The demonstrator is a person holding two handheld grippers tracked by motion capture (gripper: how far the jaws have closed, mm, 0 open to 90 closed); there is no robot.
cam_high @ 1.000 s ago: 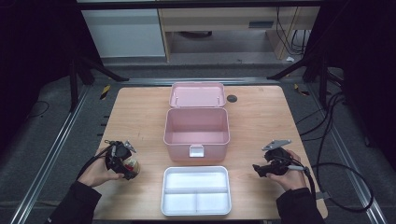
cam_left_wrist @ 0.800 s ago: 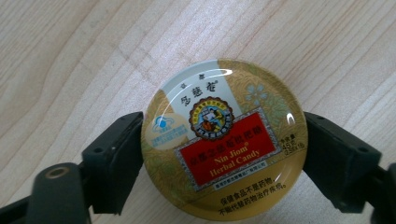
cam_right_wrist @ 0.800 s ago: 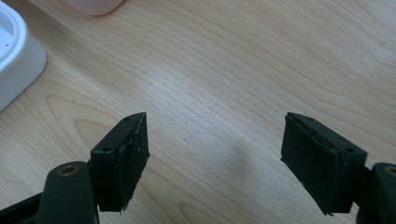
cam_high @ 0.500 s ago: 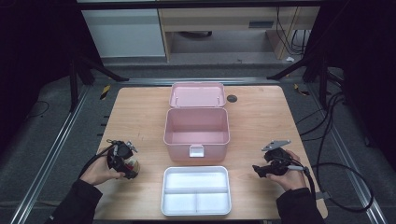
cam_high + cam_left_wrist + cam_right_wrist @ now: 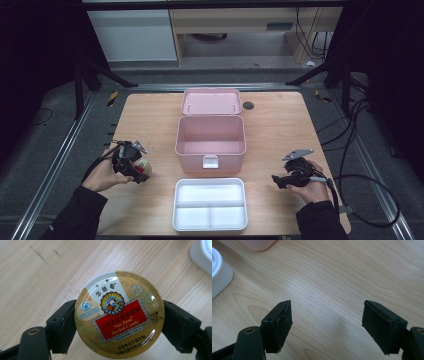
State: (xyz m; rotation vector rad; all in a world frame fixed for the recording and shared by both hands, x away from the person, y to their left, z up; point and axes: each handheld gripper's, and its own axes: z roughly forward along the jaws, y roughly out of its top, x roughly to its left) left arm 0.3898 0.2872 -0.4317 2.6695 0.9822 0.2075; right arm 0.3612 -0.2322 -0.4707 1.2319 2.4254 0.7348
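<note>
While the round candy tin (image 5: 119, 315) sat clamped between the two black pads of the left hand-held gripper (image 5: 119, 326), its gold-and-red lid could be read in the left gripper view; in the high view the tin (image 5: 143, 167) was a small blur at the left of the tabletop (image 5: 280, 125). Those jaws had just closed in on it. The right hand-held gripper (image 5: 278, 180), jaws apart and empty, lay low beside the white divided tray (image 5: 210, 204). The open pink box (image 5: 210, 142) stood between both hands.
</note>
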